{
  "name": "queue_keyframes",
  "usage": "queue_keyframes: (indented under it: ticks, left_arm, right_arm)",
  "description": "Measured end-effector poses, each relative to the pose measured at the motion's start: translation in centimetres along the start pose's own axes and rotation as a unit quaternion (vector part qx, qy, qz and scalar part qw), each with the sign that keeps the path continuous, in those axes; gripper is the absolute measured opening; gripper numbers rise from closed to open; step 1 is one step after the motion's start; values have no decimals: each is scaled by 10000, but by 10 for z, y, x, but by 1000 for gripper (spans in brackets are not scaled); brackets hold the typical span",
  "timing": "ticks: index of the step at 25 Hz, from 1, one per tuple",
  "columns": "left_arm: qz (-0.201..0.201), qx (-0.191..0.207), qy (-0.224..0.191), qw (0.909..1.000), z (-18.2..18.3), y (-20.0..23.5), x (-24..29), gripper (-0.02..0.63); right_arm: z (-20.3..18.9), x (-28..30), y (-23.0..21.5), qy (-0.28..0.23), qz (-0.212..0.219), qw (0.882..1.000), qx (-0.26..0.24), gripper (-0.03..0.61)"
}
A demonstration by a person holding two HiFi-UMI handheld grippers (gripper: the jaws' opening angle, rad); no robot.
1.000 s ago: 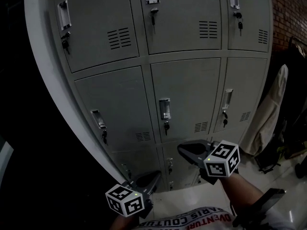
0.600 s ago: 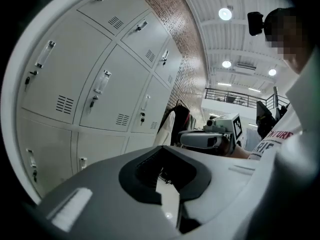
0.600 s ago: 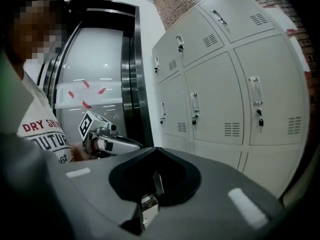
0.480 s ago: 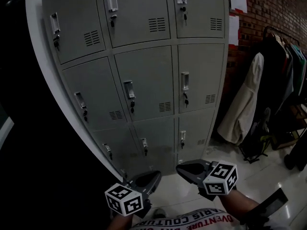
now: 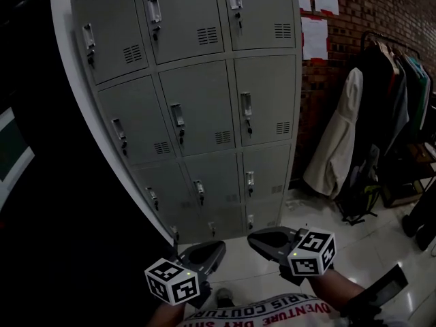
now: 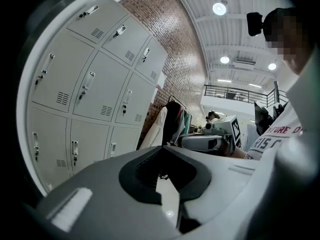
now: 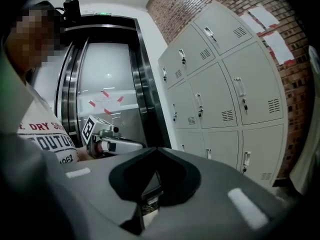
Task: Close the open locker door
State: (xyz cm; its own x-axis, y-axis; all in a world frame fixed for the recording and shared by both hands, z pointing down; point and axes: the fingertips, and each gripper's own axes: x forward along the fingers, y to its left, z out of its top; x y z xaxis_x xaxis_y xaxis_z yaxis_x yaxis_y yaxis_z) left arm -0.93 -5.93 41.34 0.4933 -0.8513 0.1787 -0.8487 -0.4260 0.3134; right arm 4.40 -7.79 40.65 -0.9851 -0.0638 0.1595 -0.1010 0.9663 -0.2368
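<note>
Together, empty: left fingers [image 6: 112, 184], right fingers [image 7: 220, 181].

Brick wall [image 5: 398, 5] on right, white paper sheets [image 5: 315, 38] pinned to it. Grey locker bank [image 5: 204, 107] stands against it, three columns wide, all doors flush. Clothes rail [image 5: 390, 41] beside the lockers, dark garments and a pale coat [image 5: 337, 142] hanging. Floor [image 5: 320, 240] pale, glossy tile. Round ceiling lamps [image 6: 218, 8] lit on a ribbed white ceiling; upper-level railing [image 6: 235, 89] beyond. Opposite the lockers, steel-framed sliding doors [image 7: 107, 89].
</note>
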Motion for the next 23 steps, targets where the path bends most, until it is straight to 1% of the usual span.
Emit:
queue_keyframes:
  ticks: [3, 9, 23]
  left_arm:
    - [2, 85, -29, 10000, 4, -8, -5, 5]
    - [-35, 144, -21, 9999, 2, -11, -9, 5]
    - [-129, 144, -41, 9998, 4, -14, -10, 5]
  right_arm:
    - [2, -5, 6, -40, 4, 10000, -29, -6]
    - [1, -6, 9, -109, -60, 9999, -19, -6]
    - [1, -7, 13, -128, -92, 9999, -23, -6]
